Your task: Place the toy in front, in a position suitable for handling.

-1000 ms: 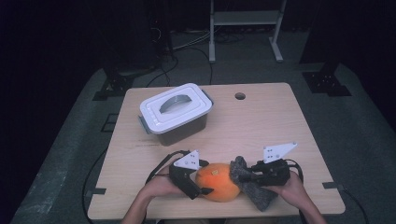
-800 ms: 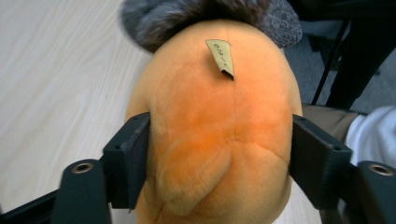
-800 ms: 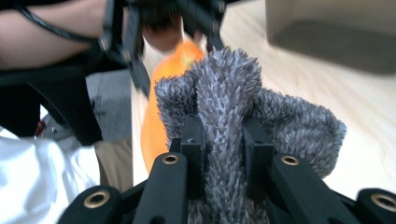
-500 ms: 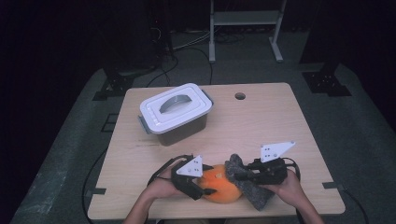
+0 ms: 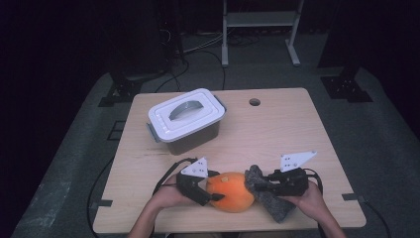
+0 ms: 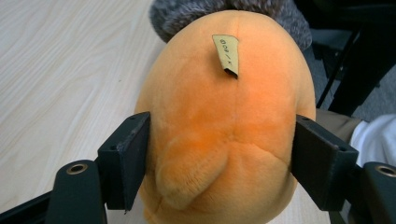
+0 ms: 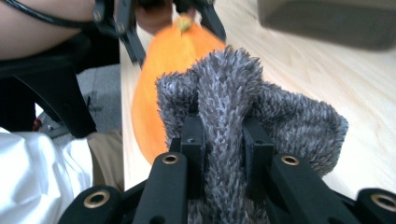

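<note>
you are holding one orange plush toy [image 5: 230,191] between two grippers at the near edge of the tabletop [image 5: 277,134], and the thing to watch is how it is lying relative to the jaws. its long axis is running left to right across the tabletop, with you at the near side, so each gripper is meeting one end of it.

starting at the left: your left gripper [image 5: 204,192] is coming in from the toy's left end, and its jaws have just been closing, with the plush between them. in the left gripper view the toy [image 6: 224,126] is sitting square between the two black jaws, which are pressing into its flanks, so they are grasping the orange plush. a small paper tag [image 6: 227,53] is sticking up on its far side.

moving right, a single grey fuzzy cloth [image 5: 265,191] is lying against the toy's right end, touching it. your right gripper [image 5: 262,184] is clenched on that cloth; in the right gripper view the jaws are pinching a fold of it [image 7: 224,140], with the orange plush [image 7: 163,74] just beyond.

farther back on the left is standing one lidded container [image 5: 185,121], well apart from both hands.

count: one plush toy, one cloth, one container, two grippers. both hands are about equally near the toy; the cloth hand looks placed to wipe along it, leftward.
</note>
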